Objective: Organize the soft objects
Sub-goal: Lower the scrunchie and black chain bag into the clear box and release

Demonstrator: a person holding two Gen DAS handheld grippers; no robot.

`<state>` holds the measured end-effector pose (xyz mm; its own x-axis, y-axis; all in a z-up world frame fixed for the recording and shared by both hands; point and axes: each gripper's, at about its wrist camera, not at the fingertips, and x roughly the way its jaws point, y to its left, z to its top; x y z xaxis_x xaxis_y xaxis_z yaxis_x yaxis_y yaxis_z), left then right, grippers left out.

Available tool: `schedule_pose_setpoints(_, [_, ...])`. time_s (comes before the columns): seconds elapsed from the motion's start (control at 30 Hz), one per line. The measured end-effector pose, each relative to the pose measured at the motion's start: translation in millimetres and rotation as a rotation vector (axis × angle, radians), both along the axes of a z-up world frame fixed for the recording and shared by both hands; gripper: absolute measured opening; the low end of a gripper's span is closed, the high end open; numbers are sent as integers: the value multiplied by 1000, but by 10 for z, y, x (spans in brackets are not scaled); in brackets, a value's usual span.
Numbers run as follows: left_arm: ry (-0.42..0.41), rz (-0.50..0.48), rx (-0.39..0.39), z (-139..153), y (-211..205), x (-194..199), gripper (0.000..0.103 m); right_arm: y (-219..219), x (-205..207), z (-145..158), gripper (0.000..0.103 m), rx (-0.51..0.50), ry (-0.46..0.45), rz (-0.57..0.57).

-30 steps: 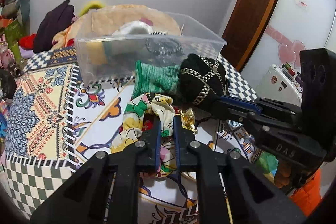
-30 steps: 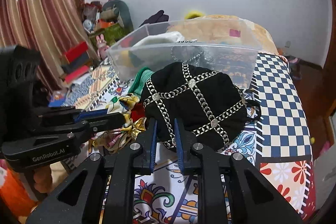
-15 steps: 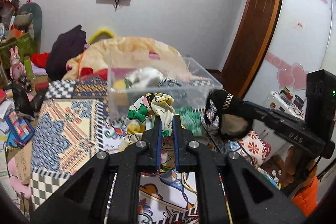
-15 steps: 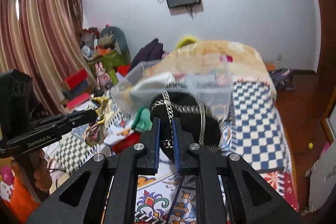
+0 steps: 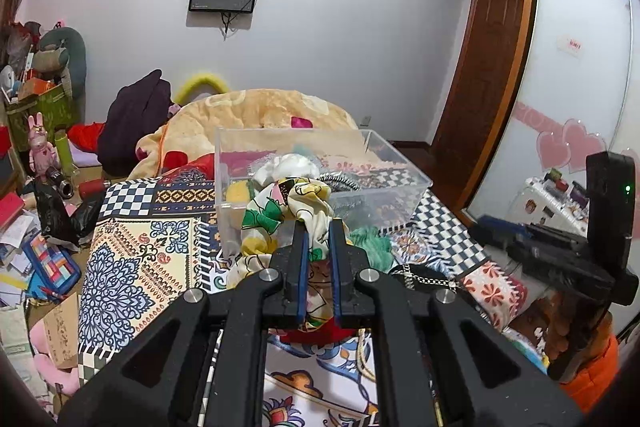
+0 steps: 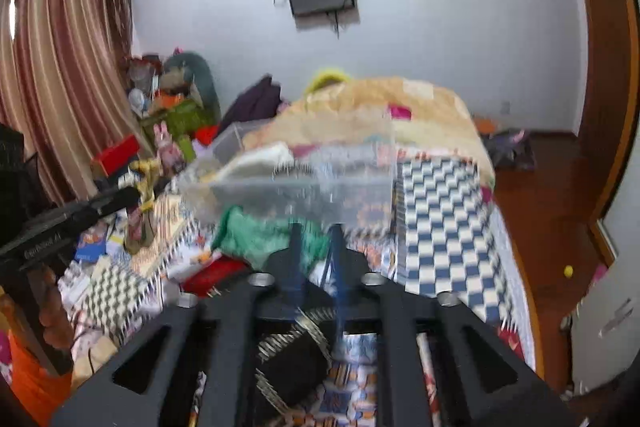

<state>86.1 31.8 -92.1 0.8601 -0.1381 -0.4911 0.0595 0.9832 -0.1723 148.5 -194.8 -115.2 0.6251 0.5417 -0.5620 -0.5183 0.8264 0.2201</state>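
Observation:
My left gripper [image 5: 319, 227] is shut on a floral cloth [image 5: 284, 211] and holds it above the patterned bedspread, just in front of the clear plastic box [image 5: 384, 205]. My right gripper [image 6: 314, 233] looks shut on a black pouch with chain trim [image 6: 292, 359], which hangs low between the gripper's arms; the view is blurred. A green knitted piece [image 6: 256, 231] lies in front of the box, also seen in the left wrist view [image 5: 370, 241]. The box holds a white cloth [image 5: 290, 165] and other soft items.
A red cloth [image 6: 210, 275] lies on the bedspread [image 5: 136, 255] near the green piece. A tan blanket [image 5: 256, 115] is heaped behind the box. Clutter covers the floor at the left [image 5: 36, 259]. A door and wardrobe stand at the right.
Both grippers have lifted their items off the bedspread and risen. The black pouch has dropped lower between the right gripper's arms. The right view is now blurred with motion.

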Motion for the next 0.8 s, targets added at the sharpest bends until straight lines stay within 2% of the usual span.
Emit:
schedule_pose_setpoints(0.07, [7, 0, -3, -36, 7, -4, 9, 26, -71, -106, 87, 14, 15, 20])
schedule_pose_setpoints(0.23, [20, 3, -6, -75, 16, -32, 9, 249, -126, -415, 87, -67, 102, 98])
schedule_pose_setpoints(0.27, [21, 4, -8, -80, 20, -37, 9, 296, -132, -482, 85, -81, 124, 118])
schedule_pose_setpoints(0.33, [23, 8, -9, -83, 29, -43, 9, 347, -147, -566, 62, -100, 149, 146])
schedule_pose_setpoints(0.37, [23, 10, -7, -83, 31, -46, 9, 354, -147, -588, 42, -104, 159, 154])
schedule_pose_setpoints(0.4, [22, 13, -4, -79, 36, -44, 9, 357, -147, -596, 27, -101, 167, 160])
schedule_pose_setpoints(0.5, [15, 18, -4, -48, 56, -37, 9, 301, -205, -475, 19, -99, 117, 138])
schedule_pose_setpoints(0.8, [-58, 27, 66, 258, 54, 164, 9, 88, -100, 195, 15, -37, -78, 52])
